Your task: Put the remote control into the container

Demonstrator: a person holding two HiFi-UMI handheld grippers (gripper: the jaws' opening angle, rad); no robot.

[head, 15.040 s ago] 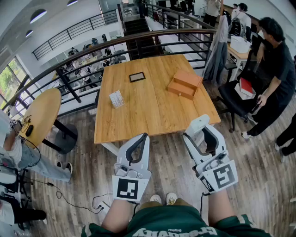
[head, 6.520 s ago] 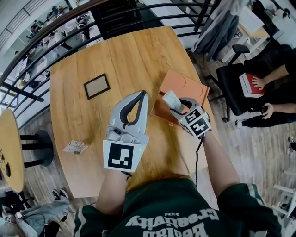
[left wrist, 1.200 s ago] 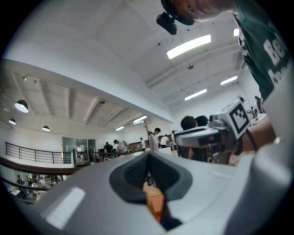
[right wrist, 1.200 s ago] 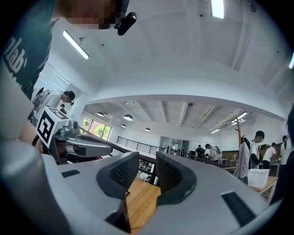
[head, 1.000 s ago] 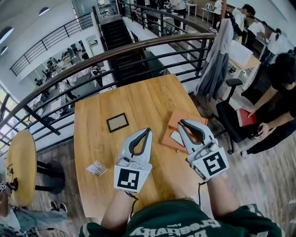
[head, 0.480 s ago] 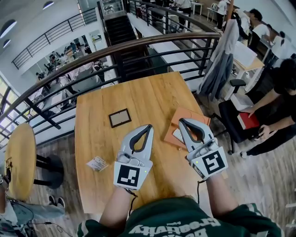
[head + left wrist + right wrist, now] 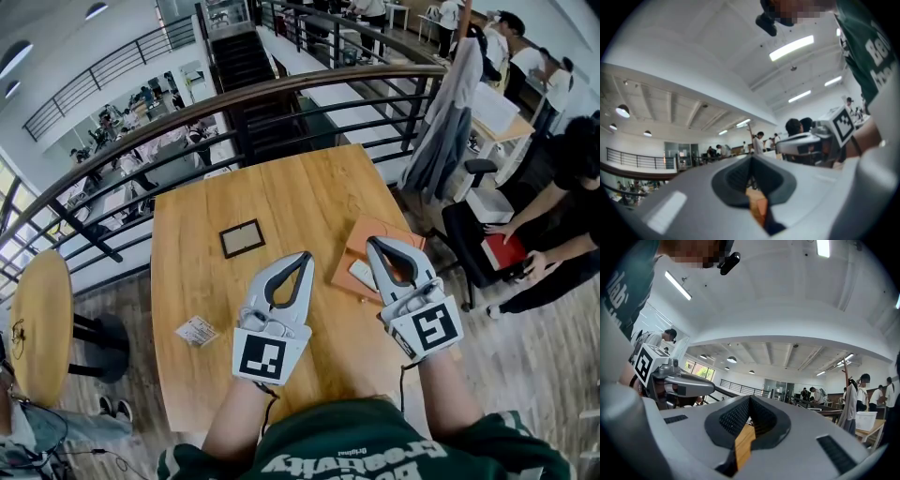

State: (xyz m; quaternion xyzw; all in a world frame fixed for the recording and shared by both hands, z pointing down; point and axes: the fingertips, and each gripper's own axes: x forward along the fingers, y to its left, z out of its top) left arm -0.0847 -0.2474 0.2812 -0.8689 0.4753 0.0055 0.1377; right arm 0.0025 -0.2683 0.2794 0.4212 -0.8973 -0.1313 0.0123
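Note:
The orange container (image 7: 354,249) lies open on the right side of the wooden table (image 7: 262,202). Inside it lies the pale remote control (image 7: 360,274), partly hidden behind my right gripper (image 7: 373,241). That gripper hovers above the container's near edge, shut and empty. My left gripper (image 7: 306,254) is held level beside it over the table's middle, also shut with nothing between its tips. In the left gripper view the jaws (image 7: 751,161) meet, and the right gripper (image 7: 806,141) shows to the side. In the right gripper view the jaws (image 7: 750,401) are closed too.
A small black frame (image 7: 242,238) lies on the table beyond my left gripper. A white card (image 7: 196,330) sits near the left front edge. A railing (image 7: 281,98) runs behind the table; an office chair (image 7: 466,225) and a seated person (image 7: 562,187) are at the right.
Both grippers stay raised side by side with jaws together. The view has shifted slightly; the remote rests in the container as before.

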